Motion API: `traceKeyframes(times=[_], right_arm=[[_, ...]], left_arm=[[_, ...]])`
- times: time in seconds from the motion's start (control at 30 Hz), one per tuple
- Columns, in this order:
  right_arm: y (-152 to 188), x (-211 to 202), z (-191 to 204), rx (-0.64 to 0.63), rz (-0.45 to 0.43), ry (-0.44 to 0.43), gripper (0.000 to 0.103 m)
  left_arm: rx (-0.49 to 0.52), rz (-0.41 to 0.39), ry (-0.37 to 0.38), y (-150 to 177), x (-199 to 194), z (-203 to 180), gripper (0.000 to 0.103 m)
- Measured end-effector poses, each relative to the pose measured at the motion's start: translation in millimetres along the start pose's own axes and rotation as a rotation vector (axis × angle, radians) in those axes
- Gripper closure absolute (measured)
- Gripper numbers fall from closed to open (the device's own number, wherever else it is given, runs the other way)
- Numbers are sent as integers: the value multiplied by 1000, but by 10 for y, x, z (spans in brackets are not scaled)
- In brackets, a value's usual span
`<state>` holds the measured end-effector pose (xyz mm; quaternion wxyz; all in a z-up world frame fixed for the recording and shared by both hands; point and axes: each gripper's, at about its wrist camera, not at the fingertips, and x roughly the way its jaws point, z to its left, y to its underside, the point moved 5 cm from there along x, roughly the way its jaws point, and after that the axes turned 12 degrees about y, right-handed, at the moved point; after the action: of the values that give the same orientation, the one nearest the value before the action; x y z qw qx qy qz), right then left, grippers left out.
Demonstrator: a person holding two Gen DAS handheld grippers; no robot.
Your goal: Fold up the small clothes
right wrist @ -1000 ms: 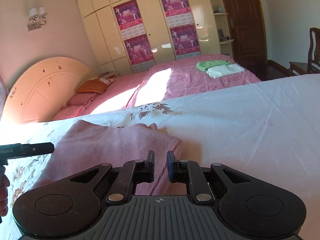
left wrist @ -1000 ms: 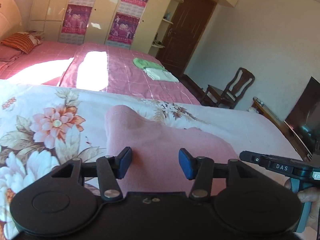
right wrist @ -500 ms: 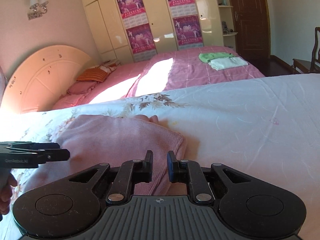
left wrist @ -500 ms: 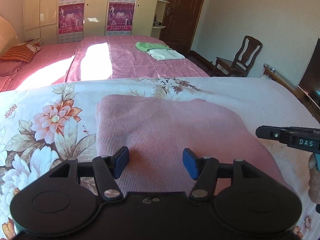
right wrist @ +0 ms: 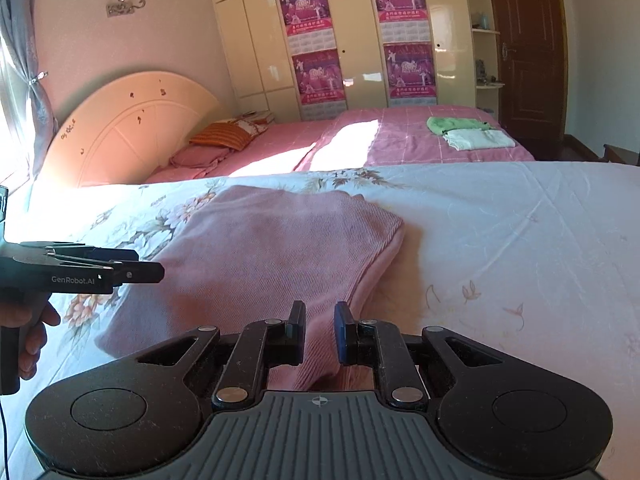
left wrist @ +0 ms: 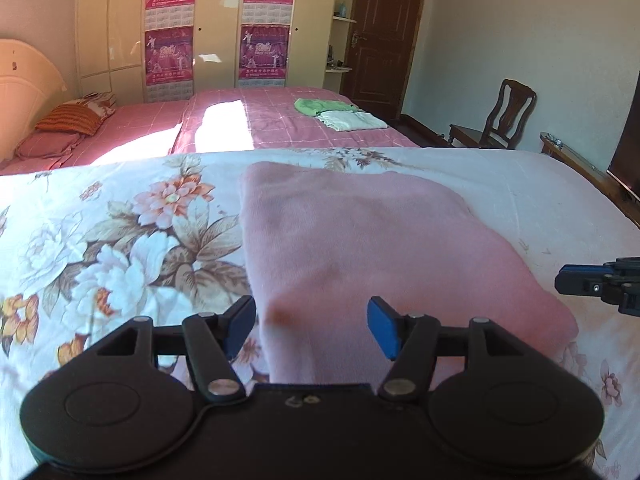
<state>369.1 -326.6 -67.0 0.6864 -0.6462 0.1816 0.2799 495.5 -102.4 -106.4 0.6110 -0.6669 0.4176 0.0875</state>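
Left gripper [left wrist: 312, 330] fingers have just been opening, straddling the pink garment's [left wrist: 360, 248] near-left corner untouched; right gripper [right wrist: 320, 334] fingers nearly closed, pinching its near-right edge.

Open sheet on both sides of the pink garment [left wrist: 360, 248]: floral bedsheet [left wrist: 120, 240] to my left is bare, plain white stretch [right wrist: 520, 240] to my right is bare too, so either side gives me a clear pass. Garment itself is a low folded mound dead ahead of both grippers. Right gripper [right wrist: 320, 334] has its fingers nearly together with the garment's near edge showing in the narrow gap; can't tell if they pinch it. Left gripper [left wrist: 311, 330] has been opening, fingers apart over the near left corner, not pressing on it. Each gripper is the other's side obstacle. Far edge of the bed is clear; second bed [left wrist: 280, 128] is well apart.
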Motion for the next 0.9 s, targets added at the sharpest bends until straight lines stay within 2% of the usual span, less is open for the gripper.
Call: traceKeyframes(times=[0.2, 0.23, 0.3, 0.33, 0.37, 0.47, 0.57, 0.63, 0.67, 0.73, 0.83, 0.9], right_arm=[[169, 30, 170, -84, -10, -5, 88], [219, 72, 191, -120, -2, 11, 88], [423, 265, 179, -229, 56, 124, 89], [530, 373, 153, -256, 69, 147, 89], [539, 371, 139, -241, 53, 141, 89], [482, 366, 115, -200, 70, 136, 89], [359, 208, 111, -151, 9, 112, 88], [320, 130, 113, -139, -33, 107, 88], [334, 159, 112, -142, -28, 102, 89], [485, 402, 108, -179, 108, 142, 89], [406, 327, 97, -130, 81, 123, 88], [309, 190, 84, -92, -1, 114, 88]], left_arm=[[-58, 26, -14, 229, -60, 102, 43], [-48, 38, -30, 289, -54, 122, 42], [-46, 59, -42, 380, -23, 161, 38], [-60, 67, -40, 452, -12, 187, 37], [-67, 63, -40, 479, -18, 206, 34], [-80, 51, -42, 463, -113, 187, 37], [-71, 16, -24, 426, -226, 129, 40], [-62, 37, -28, 468, -200, 135, 40], [-57, 69, -42, 512, -147, 152, 38], [-81, 79, -38, 556, -86, 196, 35], [-78, 46, -48, 449, -193, 153, 35], [-61, 16, -38, 379, -233, 113, 28]])
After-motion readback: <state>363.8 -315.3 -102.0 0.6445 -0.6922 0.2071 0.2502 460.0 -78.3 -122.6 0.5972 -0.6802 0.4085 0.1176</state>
